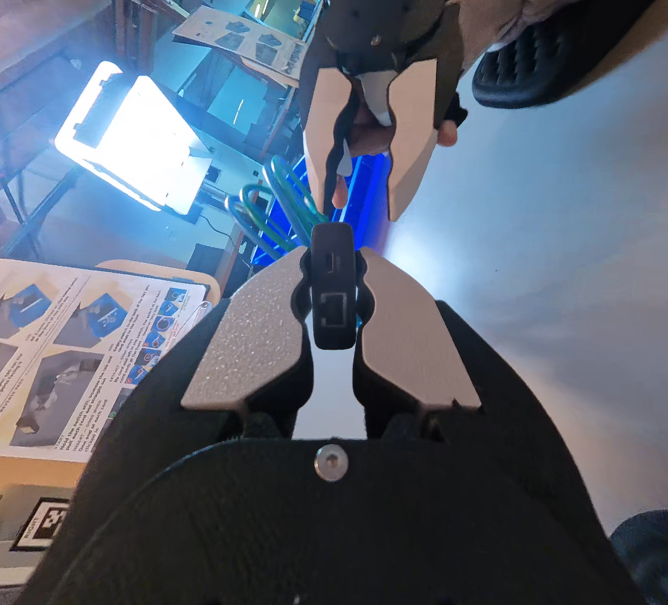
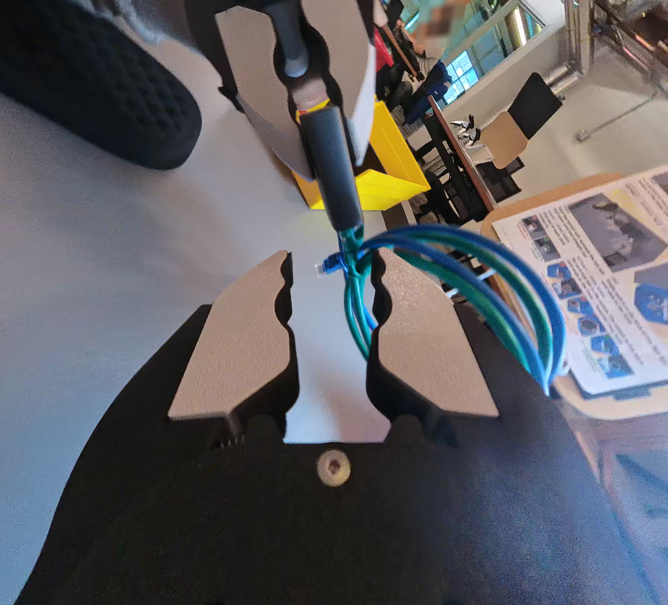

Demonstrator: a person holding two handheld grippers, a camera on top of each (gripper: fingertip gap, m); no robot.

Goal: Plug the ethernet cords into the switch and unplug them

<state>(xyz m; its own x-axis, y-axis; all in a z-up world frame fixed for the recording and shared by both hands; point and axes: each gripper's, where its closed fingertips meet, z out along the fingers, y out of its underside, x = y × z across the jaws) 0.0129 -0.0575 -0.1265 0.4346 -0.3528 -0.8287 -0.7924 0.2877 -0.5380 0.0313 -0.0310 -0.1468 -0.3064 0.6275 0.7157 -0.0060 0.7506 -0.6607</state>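
Observation:
My left gripper (image 1: 332,277) is shut on the switch (image 1: 332,298), a small black box held above the white table with one end port facing the camera. In the right wrist view the switch (image 2: 334,168) hangs from the left gripper (image 2: 332,163), and green and blue ethernet cords (image 2: 470,280) leave its lower end. A blue plug (image 2: 324,268) hangs loose just below it. My right gripper (image 2: 332,259) is open, with the green cords running between its fingers close to the right finger (image 2: 415,327). It faces the switch in the left wrist view (image 1: 358,212).
A blue bin (image 1: 368,190) and a yellow bin (image 2: 394,161) stand on the white table (image 1: 542,262). A printed instruction sheet (image 2: 596,280) lies on a wooden side table. A black mesh pad (image 2: 108,100) is nearby. A bright light panel (image 1: 137,139) glares.

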